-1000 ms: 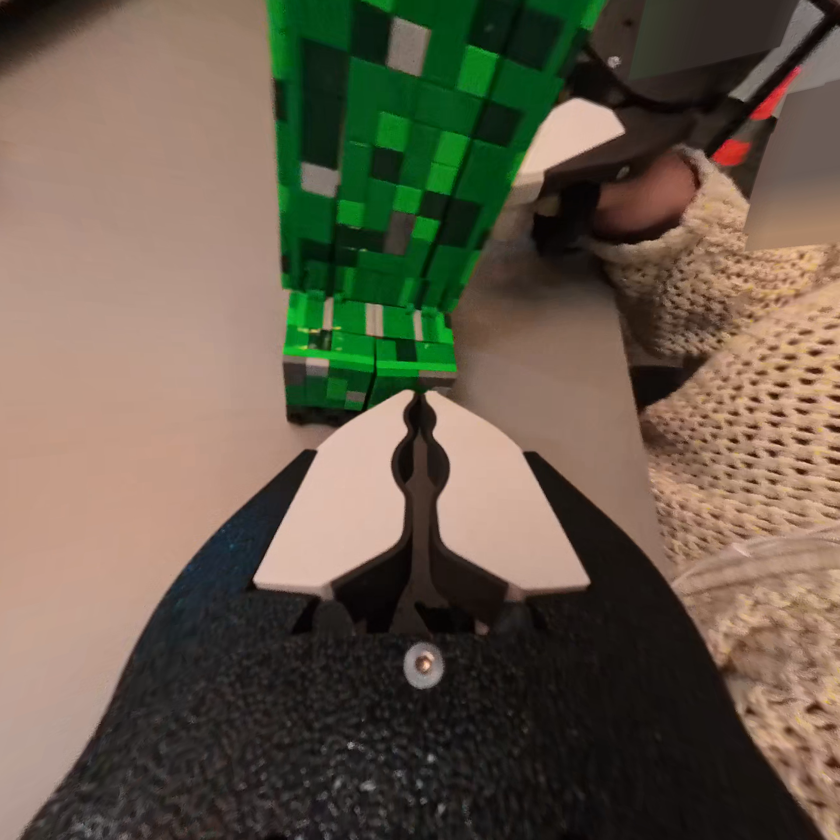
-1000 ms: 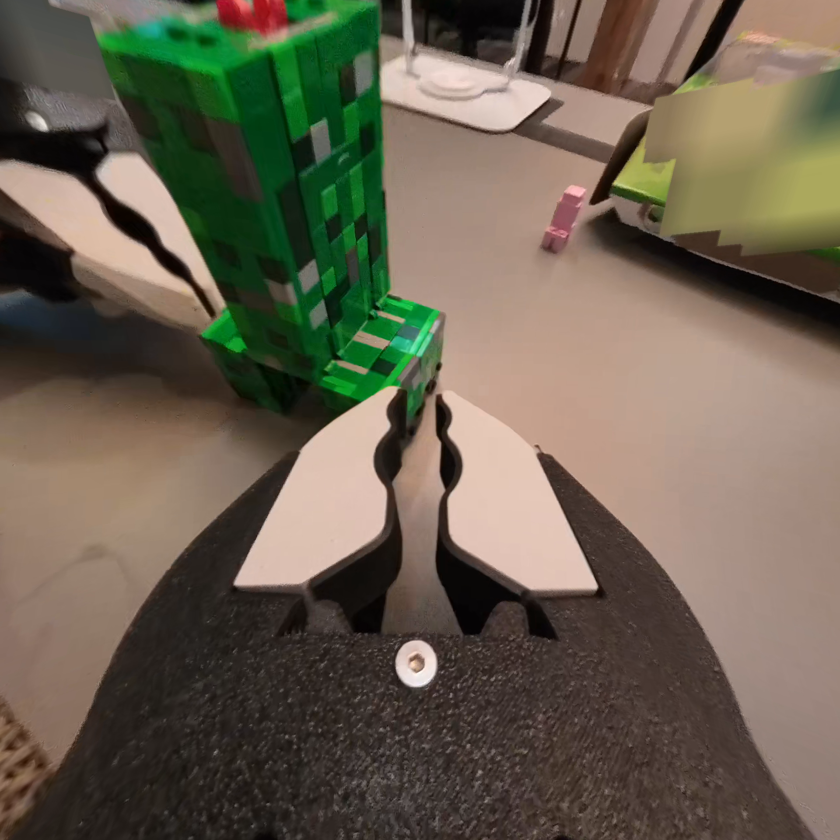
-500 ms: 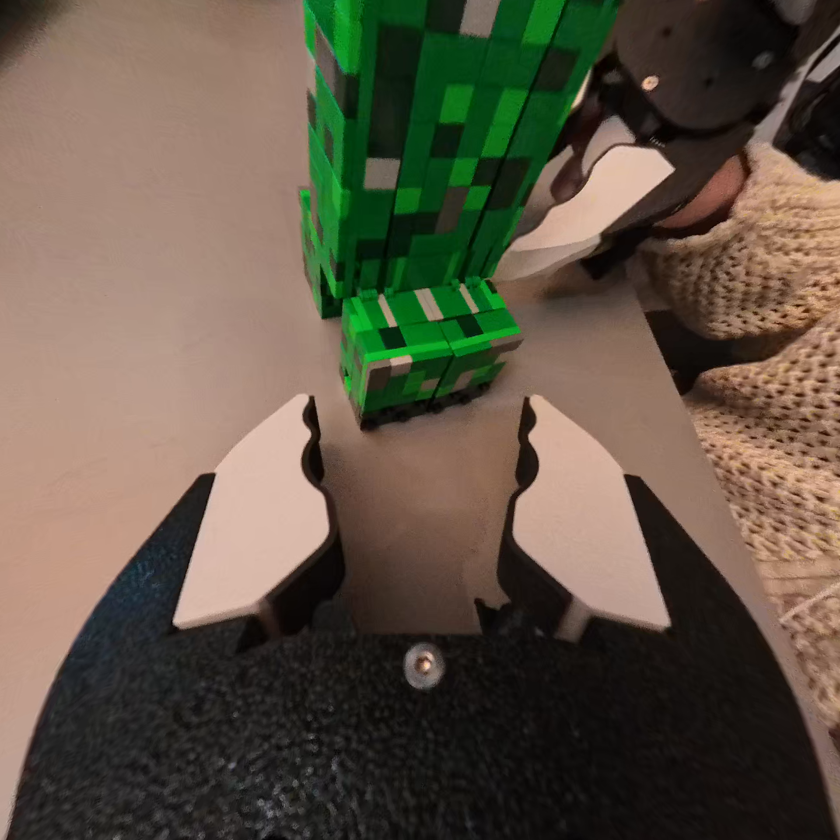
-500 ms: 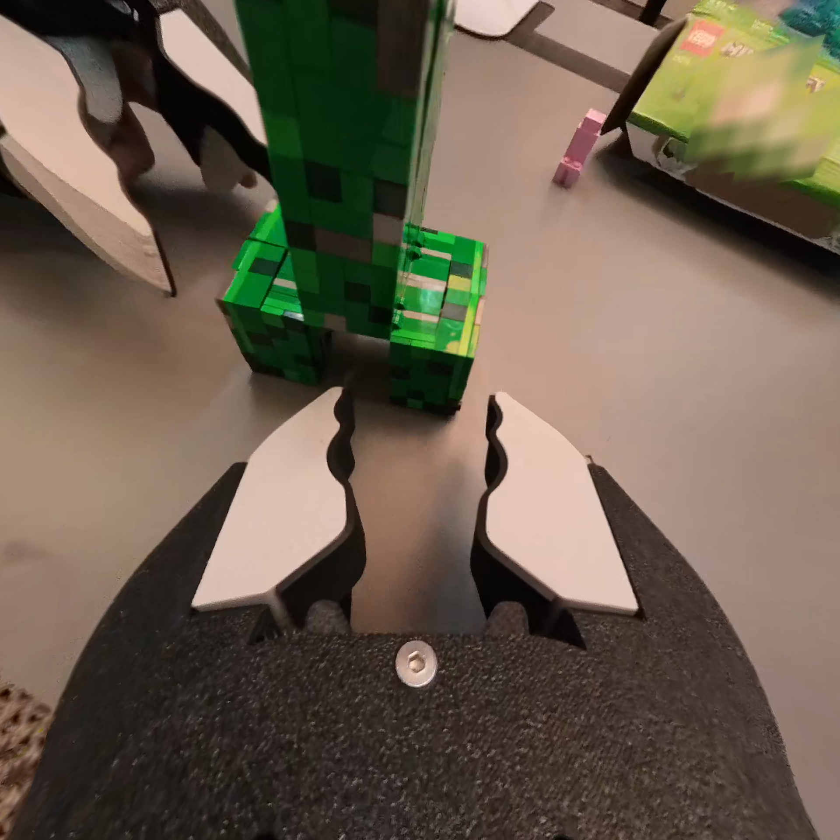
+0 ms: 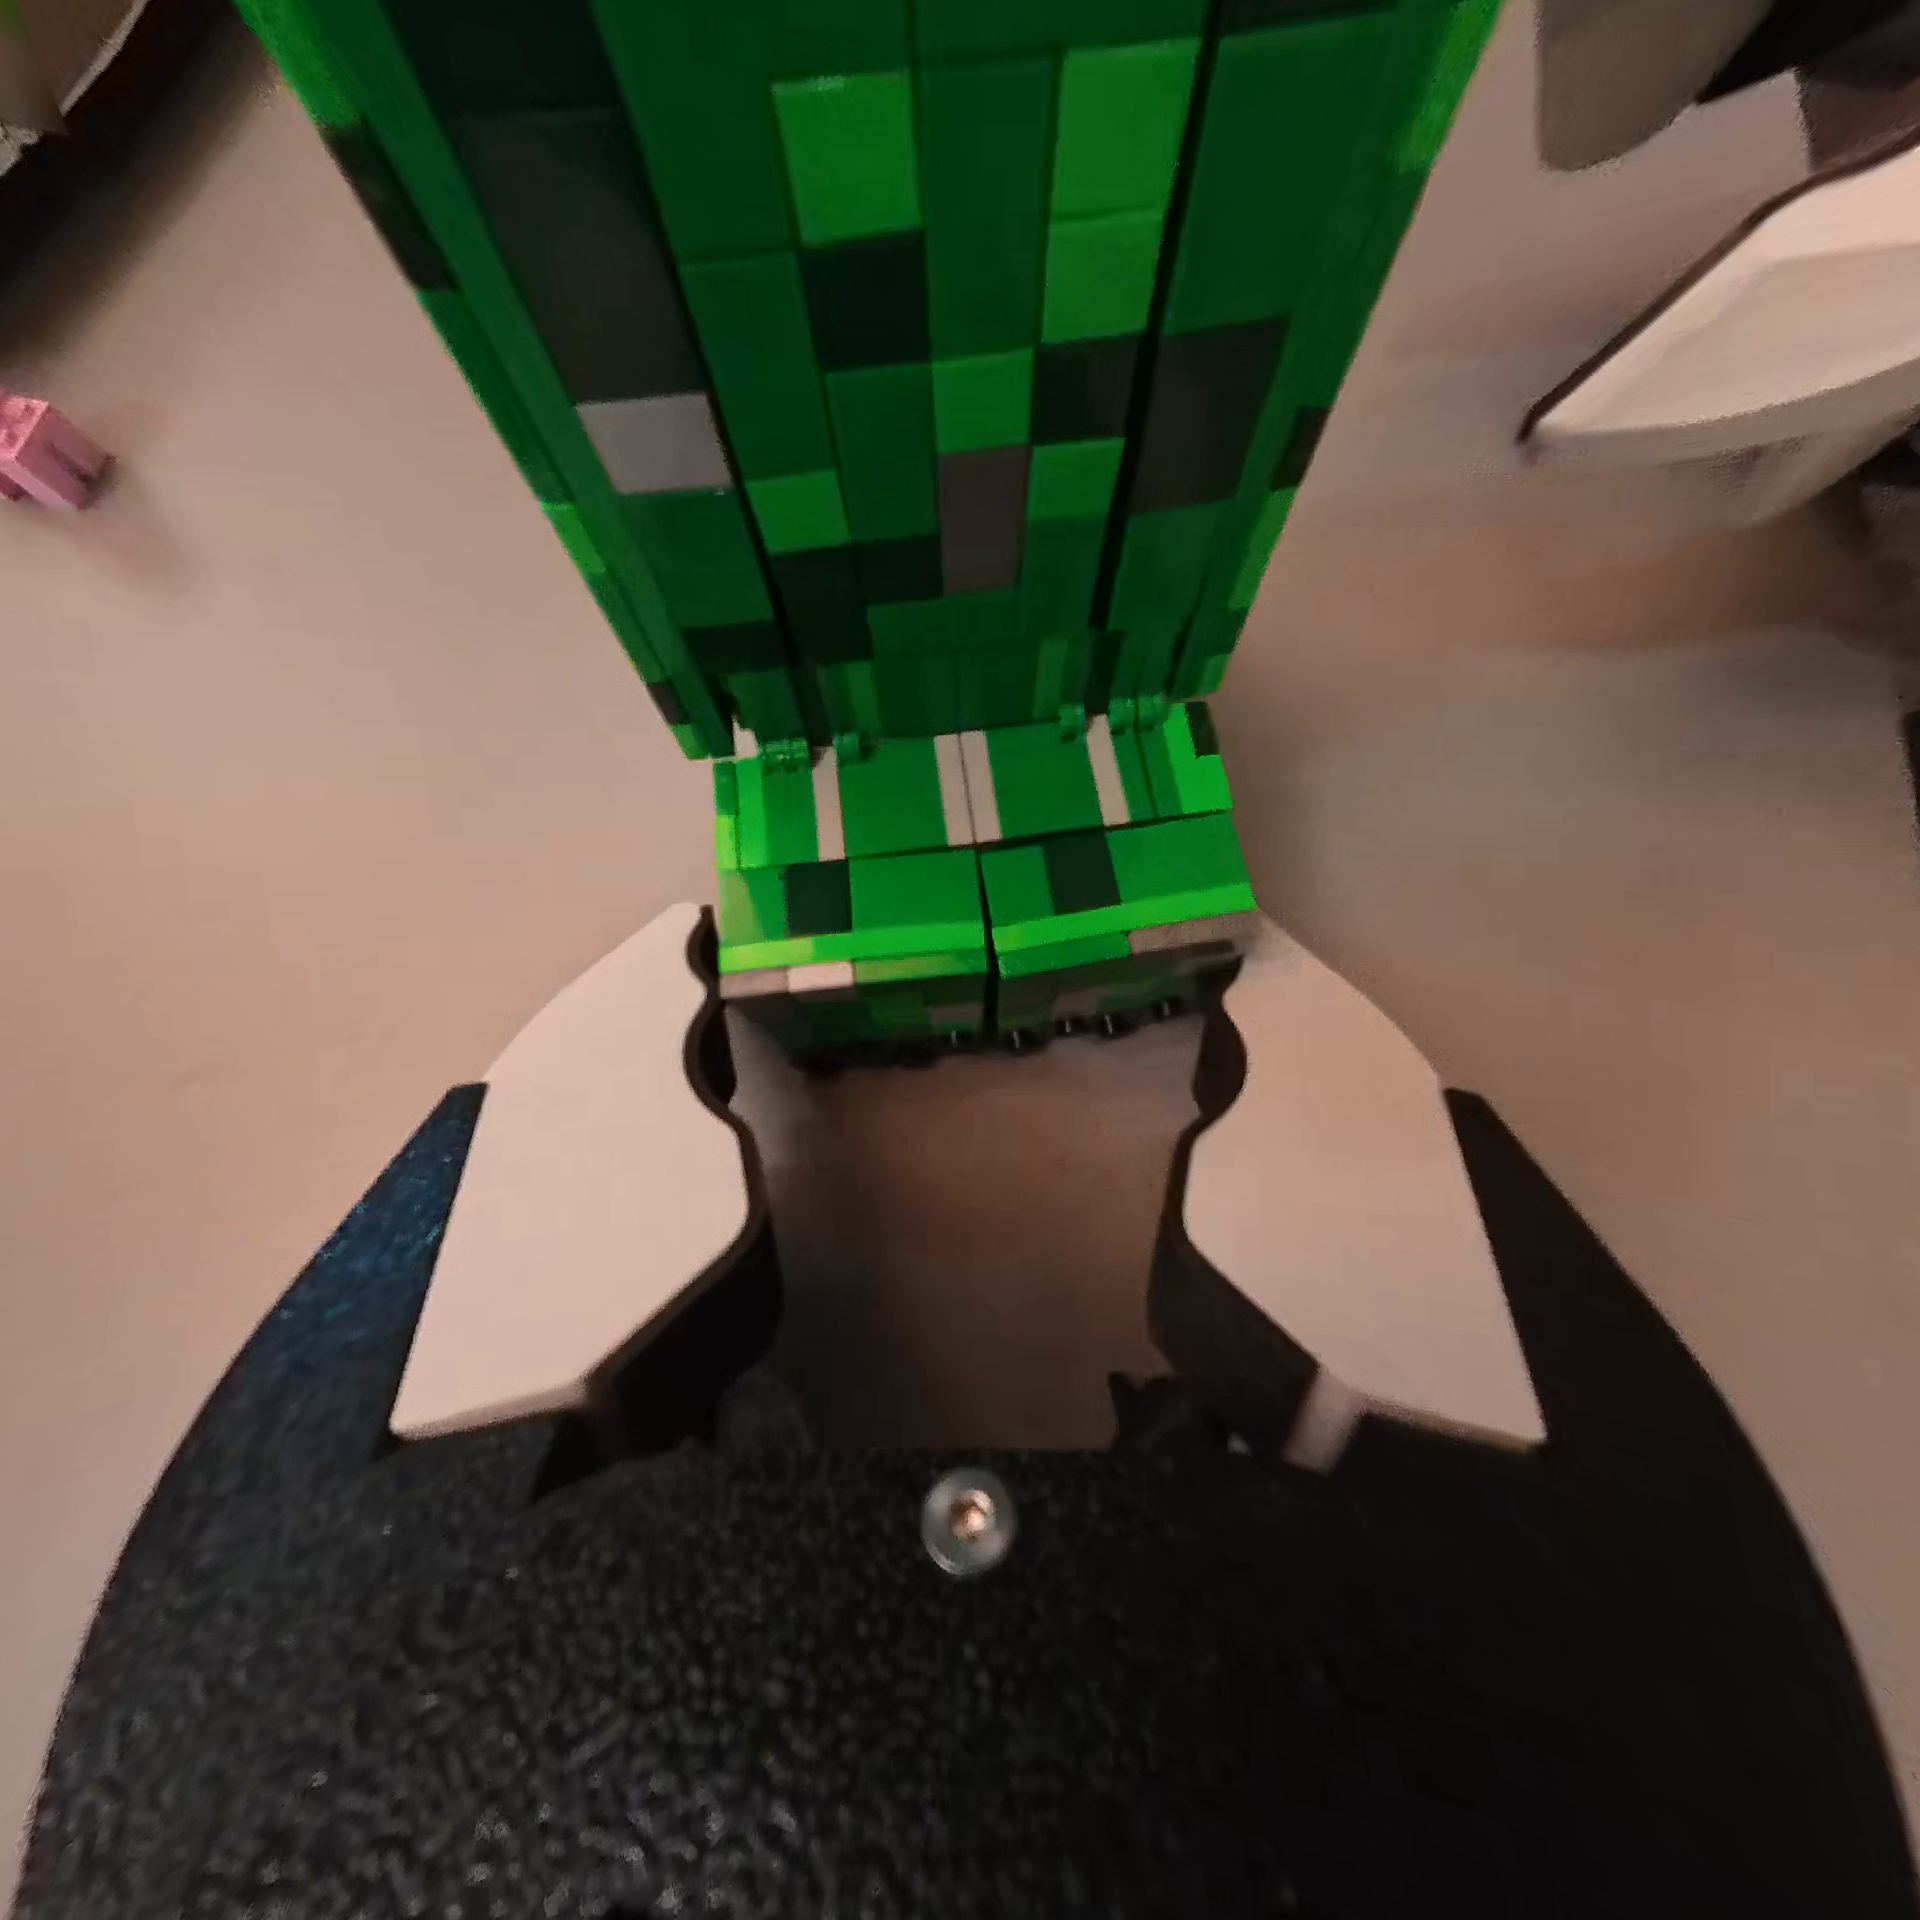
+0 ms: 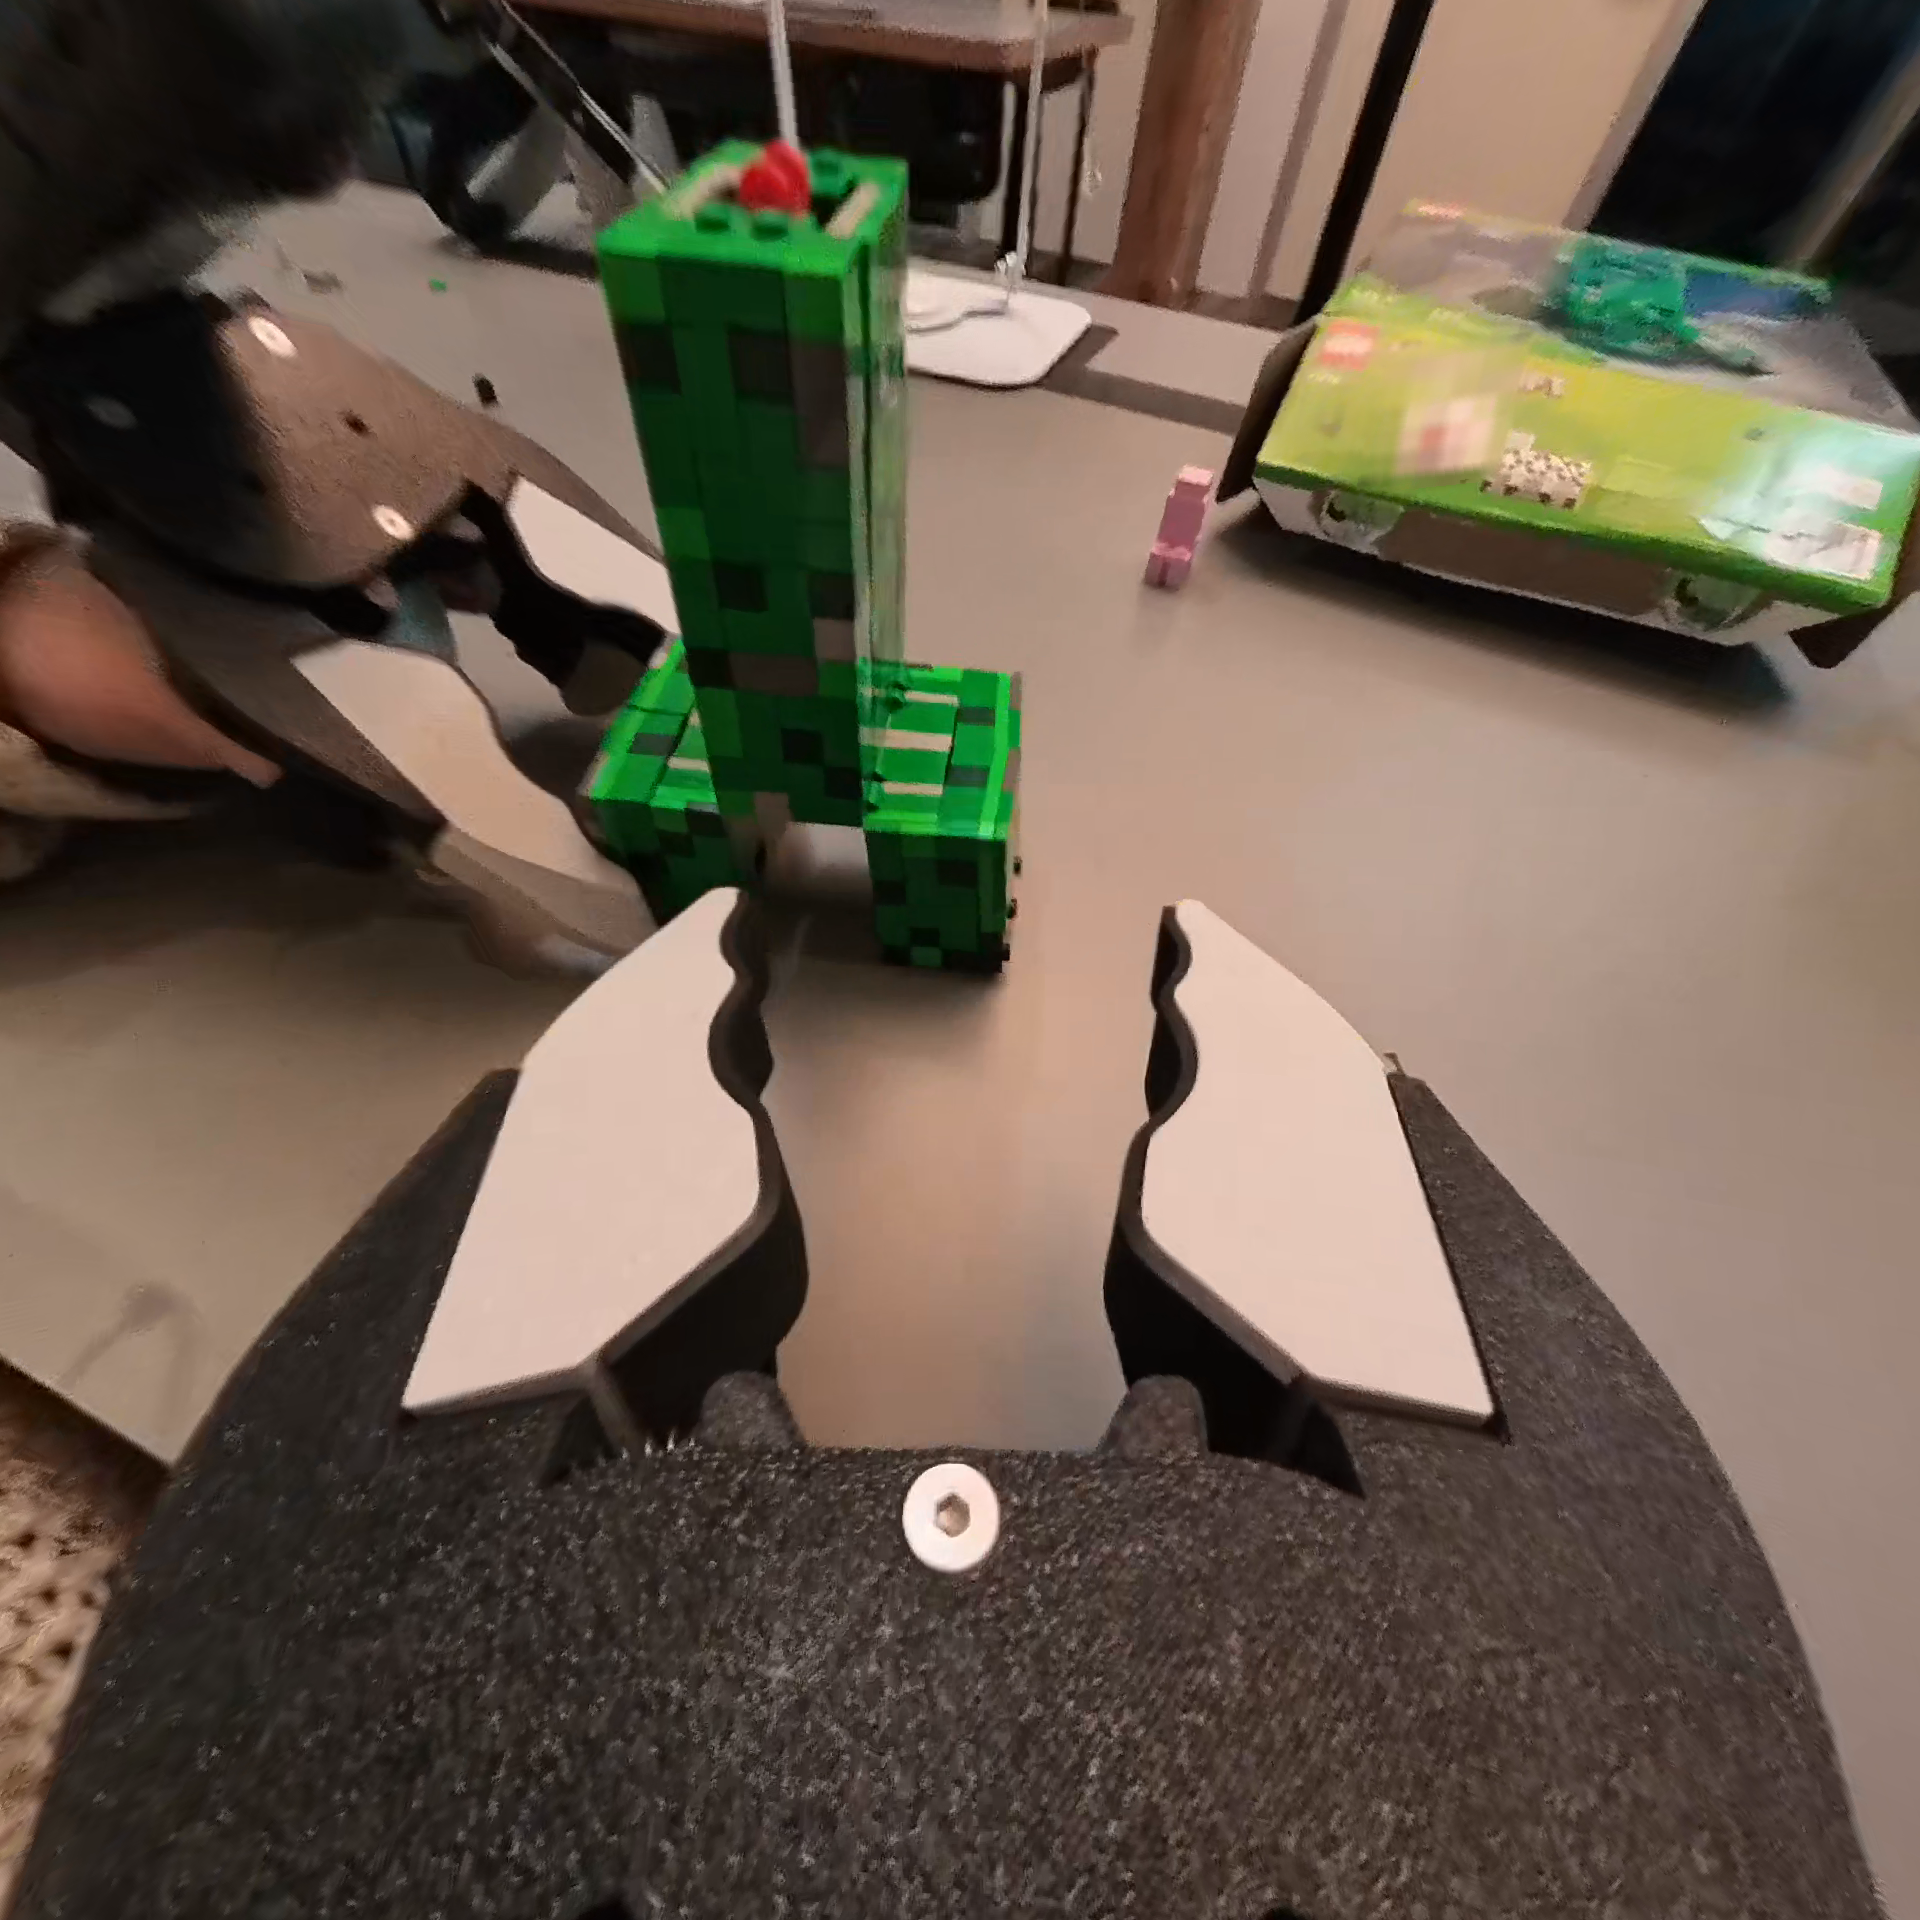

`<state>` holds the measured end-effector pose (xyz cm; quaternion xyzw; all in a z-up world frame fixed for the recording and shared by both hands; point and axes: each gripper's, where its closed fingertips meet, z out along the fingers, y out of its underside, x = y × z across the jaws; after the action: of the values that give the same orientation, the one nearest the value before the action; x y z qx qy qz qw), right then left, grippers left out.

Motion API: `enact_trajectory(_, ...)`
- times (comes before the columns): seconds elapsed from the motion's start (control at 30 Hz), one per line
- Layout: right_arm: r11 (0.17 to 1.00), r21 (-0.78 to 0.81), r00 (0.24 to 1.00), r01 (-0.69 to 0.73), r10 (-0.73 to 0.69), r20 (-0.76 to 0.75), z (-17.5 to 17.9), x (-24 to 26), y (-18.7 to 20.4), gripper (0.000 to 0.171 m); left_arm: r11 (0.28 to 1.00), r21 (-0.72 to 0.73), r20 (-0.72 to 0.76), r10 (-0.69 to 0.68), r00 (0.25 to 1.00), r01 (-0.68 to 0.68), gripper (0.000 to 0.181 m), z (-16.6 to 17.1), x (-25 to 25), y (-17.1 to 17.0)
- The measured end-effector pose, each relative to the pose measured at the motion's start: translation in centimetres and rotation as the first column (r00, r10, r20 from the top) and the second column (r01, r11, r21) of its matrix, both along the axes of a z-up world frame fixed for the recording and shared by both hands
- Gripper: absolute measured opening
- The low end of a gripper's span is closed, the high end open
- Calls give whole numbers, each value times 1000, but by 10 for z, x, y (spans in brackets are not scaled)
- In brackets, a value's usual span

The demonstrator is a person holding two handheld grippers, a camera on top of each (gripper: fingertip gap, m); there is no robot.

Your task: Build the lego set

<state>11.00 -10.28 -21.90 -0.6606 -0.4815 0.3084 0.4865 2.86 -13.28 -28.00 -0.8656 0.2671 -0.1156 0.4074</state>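
One green brick figure [image 6: 790, 582], standing upright on the grey table [image 6: 1455, 1039], long axis vertical, top still open with a red piece [image 6: 774, 185] showing. Straight ahead of both grippers, from opposite sides. Left gripper [image 5: 971, 966] nearer: spread wide, fingertips flanking one foot block [image 5: 982, 914], seemingly touching or just beside it, not yet closed. Right gripper [image 6: 956, 914] also spread wide, empty, just short of the other foot. Farther off: one small pink figure [image 6: 1179, 525], one set box [image 6: 1579, 436]. Two grippers, both holding nothing.
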Motion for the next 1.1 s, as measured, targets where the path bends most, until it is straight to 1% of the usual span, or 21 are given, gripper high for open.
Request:
enact_trajectory(0.07,998,-32,998,-45,43,-55,9,-7,-3,75,1000,-5,0,5,1000,-5,84,-1,2,2)
enact_trajectory(0.17,995,-60,987,-75,65,-146,27,-29,-7,82,1000,-5,-1,30,1000,-30,84,-1,4,9)
enact_trajectory(0.2,998,-36,990,-53,48,-136,28,-35,-3,82,999,-3,-3,37,999,-37,84,-1,5,11)
enact_trajectory(0.27,999,25,997,-34,35,-68,21,-45,7,82,999,0,-7,50,999,-50,84,-1,8,17)
enact_trajectory(0.3,999,27,998,-35,36,-42,16,-48,12,81,999,0,-8,54,998,-54,84,-1,9,20)
enact_trajectory(0.37,999,3,998,-45,45,-48,13,-49,21,80,998,1,-9,64,998,-64,84,-1,13,28)
enact_trajectory(0.5,998,62,991,30,-22,-134,35,-16,47,78,996,1,-10,89,996,-89,84,-1,20,55)
enact_trajectory(0.6,984,121,961,134,-99,-257,62,26,66,72,995,-3,-6,101,995,-101,83,-1,28,85)
enact_trajectory(0.7,965,136,928,222,-166,-334,75,64,82,69,993,-14,-2,114,994,-114,83,-2,40,120)
enact_trajectory(0.77,956,139,917,260,-200,-345,75,82,92,68,993,-18,-3,115,993,-115,83,-2,49,144)
enact_trajectory(0.83,953,139,912,270,-207,-353,73,92,98,67,992,-28,-1,120,993,-120,83,-2,59,168)
enact_trajectory(0.93,957,132,915,260,-200,-349,65,99,104,65,991,-24,-7,128,992,-128,83,-2,73,202)
enact_trajectory(1.03,962,129,926,242,-189,-326,56,101,107,66,990,-24,-8,138,990,-138,84,-3,81,229)
enact_trajectory(1.07,963,131,928,235,-182,-325,55,102,107,67,989,-39,-11,142,990,-142,97,-5,82,233)
enact_trajectory(1.1,963,135,928,233,-179,-326,54,105,107,68,987,-58,-20,152,988,-152,117,-7,81,234)
